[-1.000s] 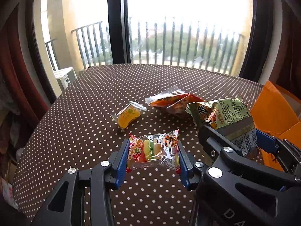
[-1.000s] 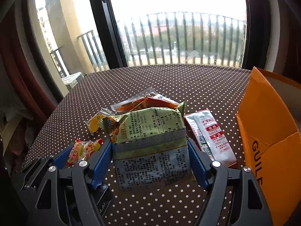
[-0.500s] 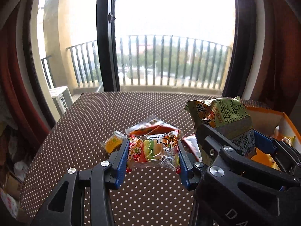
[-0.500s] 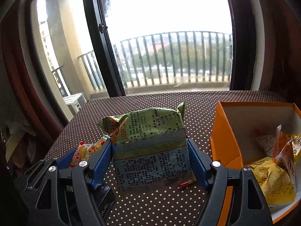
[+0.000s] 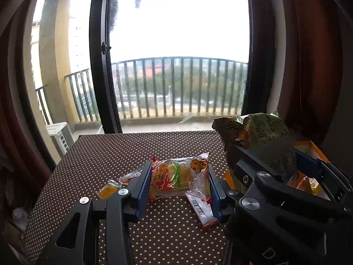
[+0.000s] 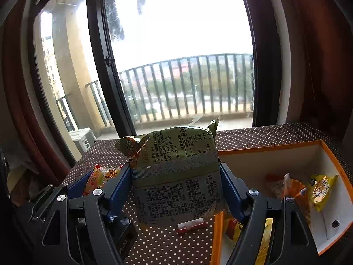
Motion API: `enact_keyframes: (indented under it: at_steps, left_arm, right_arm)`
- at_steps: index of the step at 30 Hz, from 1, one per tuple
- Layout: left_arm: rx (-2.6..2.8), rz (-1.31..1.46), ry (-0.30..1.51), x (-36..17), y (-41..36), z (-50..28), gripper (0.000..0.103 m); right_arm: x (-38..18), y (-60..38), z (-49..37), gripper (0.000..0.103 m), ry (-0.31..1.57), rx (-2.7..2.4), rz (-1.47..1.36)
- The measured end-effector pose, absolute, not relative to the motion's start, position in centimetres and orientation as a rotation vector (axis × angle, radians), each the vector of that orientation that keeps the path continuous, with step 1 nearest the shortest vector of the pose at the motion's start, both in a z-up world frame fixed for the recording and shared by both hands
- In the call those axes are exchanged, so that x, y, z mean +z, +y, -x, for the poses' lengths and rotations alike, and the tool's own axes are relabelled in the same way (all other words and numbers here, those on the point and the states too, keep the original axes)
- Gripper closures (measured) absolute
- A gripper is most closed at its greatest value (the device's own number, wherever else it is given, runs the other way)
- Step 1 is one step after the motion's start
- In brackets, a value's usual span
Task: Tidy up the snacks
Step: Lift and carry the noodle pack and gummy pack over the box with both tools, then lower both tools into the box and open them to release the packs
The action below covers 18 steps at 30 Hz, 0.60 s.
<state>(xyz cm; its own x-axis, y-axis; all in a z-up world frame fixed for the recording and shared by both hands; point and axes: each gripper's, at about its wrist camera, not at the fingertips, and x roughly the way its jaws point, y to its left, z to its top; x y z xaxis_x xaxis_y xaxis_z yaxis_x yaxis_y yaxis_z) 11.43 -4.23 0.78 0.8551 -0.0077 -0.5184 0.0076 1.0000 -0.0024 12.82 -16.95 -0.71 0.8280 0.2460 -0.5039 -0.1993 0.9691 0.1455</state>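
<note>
My left gripper [image 5: 178,183] is shut on a clear gummy candy packet [image 5: 176,180] with red, green and yellow inside, held above the dotted table [image 5: 114,154]. My right gripper [image 6: 176,185] is shut on a green snack bag [image 6: 174,172], held over the left edge of an orange box [image 6: 264,146]. The green bag also shows in the left wrist view [image 5: 258,139], to the right of the candy packet. The candy packet shows at the left in the right wrist view [image 6: 99,176].
The orange box holds several snack packets, among them a yellow one [image 6: 322,190]. A red and white stick packet [image 5: 201,209], a small orange candy [image 5: 108,191] and another packet [image 5: 130,176] lie on the table. A window with balcony railing stands behind.
Both grippers have risen and moved right toward the orange box with their packets still held. The box interior has come into the right wrist view.
</note>
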Motion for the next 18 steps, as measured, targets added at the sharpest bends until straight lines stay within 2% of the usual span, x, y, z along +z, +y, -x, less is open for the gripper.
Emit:
enact_keyframes:
  at_steps: [18]
  left_arm:
    - [-0.2,-0.08,0.559,0.2,-11.3,-14.4,0.056]
  right_arm:
    - [-0.8,-24.0,-12.3,0.025,0.509,0.091,-0.144]
